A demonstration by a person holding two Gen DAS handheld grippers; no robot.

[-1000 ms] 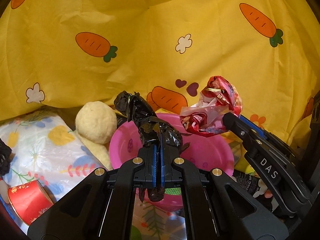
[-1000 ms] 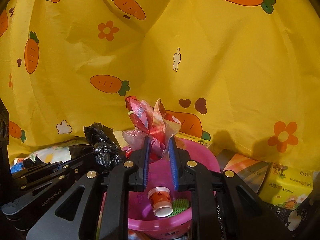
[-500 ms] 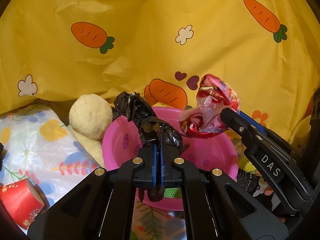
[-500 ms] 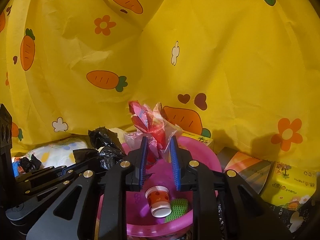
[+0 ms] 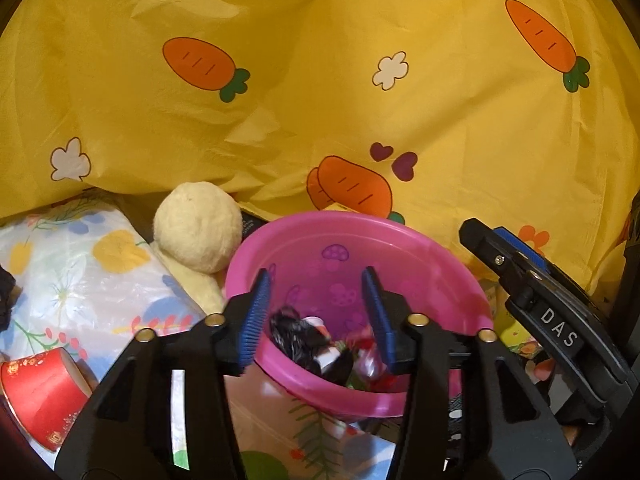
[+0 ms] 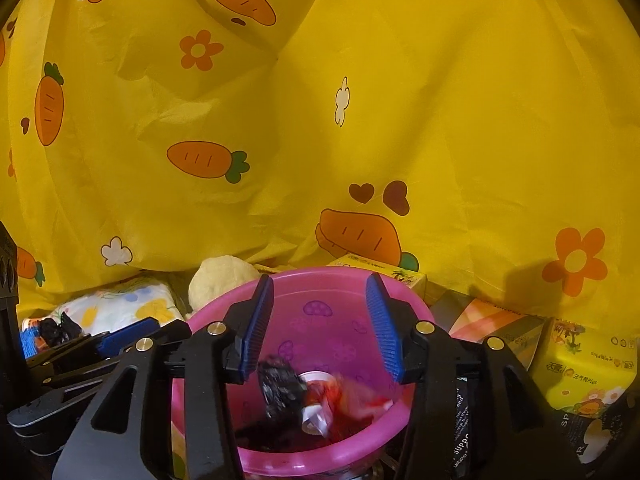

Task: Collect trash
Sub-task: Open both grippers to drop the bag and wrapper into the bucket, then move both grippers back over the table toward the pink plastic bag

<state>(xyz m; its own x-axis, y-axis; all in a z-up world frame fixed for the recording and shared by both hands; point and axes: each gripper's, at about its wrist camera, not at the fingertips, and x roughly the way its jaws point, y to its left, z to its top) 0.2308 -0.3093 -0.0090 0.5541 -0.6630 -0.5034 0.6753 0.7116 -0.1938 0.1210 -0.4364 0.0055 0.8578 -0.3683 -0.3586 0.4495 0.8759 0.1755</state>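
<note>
A pink basin [image 5: 400,236] sits in front of me; it also shows in the right wrist view [image 6: 340,276]. My left gripper [image 5: 317,312] is open and empty above its near rim. My right gripper [image 6: 320,322] is open and empty over the basin too. A crumpled black bag [image 5: 296,338] lies inside the basin, blurred, also in the right wrist view [image 6: 280,386]. A red and clear wrapper [image 6: 352,396] lies beside it, also in the left wrist view [image 5: 366,354], with a small paper cup [image 6: 314,380] partly covered.
A cream plush ball [image 5: 198,226] and a floral plastic pack [image 5: 80,264] lie left of the basin. A red paper cup [image 5: 40,388] is at lower left. Yellow tissue boxes [image 6: 588,364] stand right. A yellow carrot-print cloth [image 5: 320,80] hangs behind.
Both grippers have opened. The black bag dropped from the left one and the red wrapper from the right one into the pink basin.
</note>
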